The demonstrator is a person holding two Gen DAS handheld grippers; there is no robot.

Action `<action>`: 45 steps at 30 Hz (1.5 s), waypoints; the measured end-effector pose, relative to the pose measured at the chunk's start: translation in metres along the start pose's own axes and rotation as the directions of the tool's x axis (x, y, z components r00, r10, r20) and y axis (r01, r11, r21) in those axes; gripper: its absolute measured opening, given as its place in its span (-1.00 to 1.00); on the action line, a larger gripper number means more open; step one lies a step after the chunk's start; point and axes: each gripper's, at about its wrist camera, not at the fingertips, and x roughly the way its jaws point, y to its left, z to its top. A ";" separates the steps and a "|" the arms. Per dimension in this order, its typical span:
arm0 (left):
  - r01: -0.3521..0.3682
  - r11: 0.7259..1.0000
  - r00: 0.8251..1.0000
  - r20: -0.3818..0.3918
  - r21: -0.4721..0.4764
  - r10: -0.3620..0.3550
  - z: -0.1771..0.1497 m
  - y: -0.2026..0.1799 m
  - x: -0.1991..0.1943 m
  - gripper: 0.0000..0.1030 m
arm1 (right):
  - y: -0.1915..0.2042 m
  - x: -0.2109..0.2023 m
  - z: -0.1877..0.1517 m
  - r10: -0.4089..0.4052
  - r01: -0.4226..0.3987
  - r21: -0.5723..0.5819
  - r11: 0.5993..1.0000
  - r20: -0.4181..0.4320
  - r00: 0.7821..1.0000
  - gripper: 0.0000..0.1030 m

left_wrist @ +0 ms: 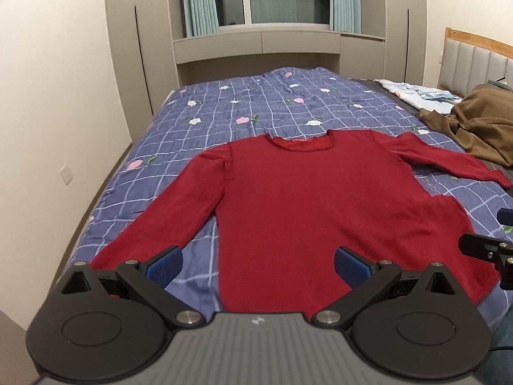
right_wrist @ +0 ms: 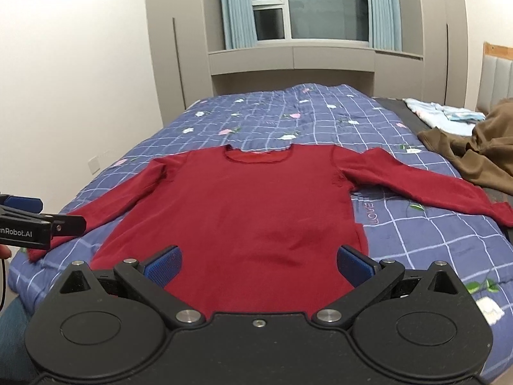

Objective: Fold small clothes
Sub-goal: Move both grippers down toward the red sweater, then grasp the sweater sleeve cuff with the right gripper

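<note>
A long-sleeved dark red knit sweater [left_wrist: 307, 205] lies flat on the blue checked floral bedspread [left_wrist: 231, 109], sleeves spread left and right. My left gripper [left_wrist: 258, 264] and right gripper [right_wrist: 259, 264] hover at its near hem, both spread wide, holding nothing.

The brown garment [left_wrist: 481, 122] is cut by the right picture edge, and the sweater [right_wrist: 243, 211] hem is hidden behind the right gripper [right_wrist: 258, 264].
</note>
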 end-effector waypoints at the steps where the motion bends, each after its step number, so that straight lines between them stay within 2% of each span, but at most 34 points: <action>1: 0.006 1.000 1.000 -0.008 -0.002 -0.006 0.006 -0.001 0.007 0.99 | -0.004 0.006 0.004 -0.010 0.010 0.005 1.000 -0.005 1.000 0.99; 7: 0.034 0.999 0.998 -0.060 -0.019 -0.035 0.035 -0.010 0.047 0.99 | -0.032 0.043 0.022 -0.045 0.047 0.032 0.998 -0.070 0.997 0.99; 11: 0.054 0.998 0.995 -0.081 -0.016 -0.055 0.053 -0.019 0.072 0.99 | -0.047 0.063 0.032 -0.046 0.046 0.000 0.999 -0.107 0.993 0.99; 12: 0.056 0.998 0.995 -0.086 -0.013 -0.057 0.057 -0.022 0.078 0.99 | -0.051 0.068 0.034 -0.023 0.021 -0.013 1.000 -0.122 0.992 0.99; 14: 0.061 0.998 0.993 -0.096 -0.013 -0.062 0.064 -0.024 0.088 0.99 | -0.060 0.077 0.038 0.121 -0.127 -0.025 0.992 -0.178 0.977 0.99; 16: 0.075 0.997 0.992 -0.102 -0.014 -0.076 0.071 -0.028 0.097 0.99 | -0.068 0.084 0.040 0.251 -0.268 -0.040 0.963 -0.242 0.937 0.99; 22: 0.114 0.993 0.984 -0.134 -0.005 -0.114 0.079 -0.039 0.124 0.99 | -0.086 0.088 0.045 0.296 -0.363 -0.192 0.912 -0.306 0.905 0.99; 26: 0.119 0.993 0.980 -0.156 -0.016 -0.120 0.083 -0.041 0.141 0.99 | -0.108 0.104 0.055 0.172 -0.242 -0.185 0.952 -0.331 0.928 0.99; 29: 0.123 0.992 0.978 -0.167 -0.015 -0.123 0.089 -0.043 0.154 0.99 | -0.128 0.120 0.067 0.053 -0.099 -0.123 0.987 -0.331 0.942 0.99; 32: 0.121 0.993 0.977 -0.175 -0.002 -0.120 0.095 -0.045 0.166 0.99 | -0.147 0.132 0.071 -0.061 0.032 -0.096 0.995 -0.314 0.948 0.99; 37: 0.113 0.994 0.978 -0.179 0.008 -0.110 0.108 -0.052 0.187 0.99 | -0.180 0.148 0.074 -0.130 0.134 -0.007 0.991 -0.281 0.951 0.99; 39: 0.114 0.993 0.979 -0.173 0.005 -0.111 0.114 -0.057 0.196 0.99 | -0.190 0.150 0.075 -0.185 0.200 0.046 0.979 -0.232 0.955 0.99; 41: 0.120 0.993 0.979 -0.165 -0.002 -0.118 0.122 -0.064 0.206 0.99 | -0.209 0.150 0.074 -0.270 0.295 0.162 0.942 -0.159 0.950 0.99; 43: 0.137 0.990 0.979 -0.148 -0.014 -0.138 0.129 -0.073 0.216 0.99 | -0.232 0.149 0.069 -0.341 0.362 0.302 0.882 -0.123 0.932 0.99; 45: 0.160 0.987 0.979 -0.123 -0.022 -0.161 0.135 -0.083 0.223 0.99 | -0.253 0.149 0.063 -0.410 0.417 0.414 0.809 -0.111 0.905 0.99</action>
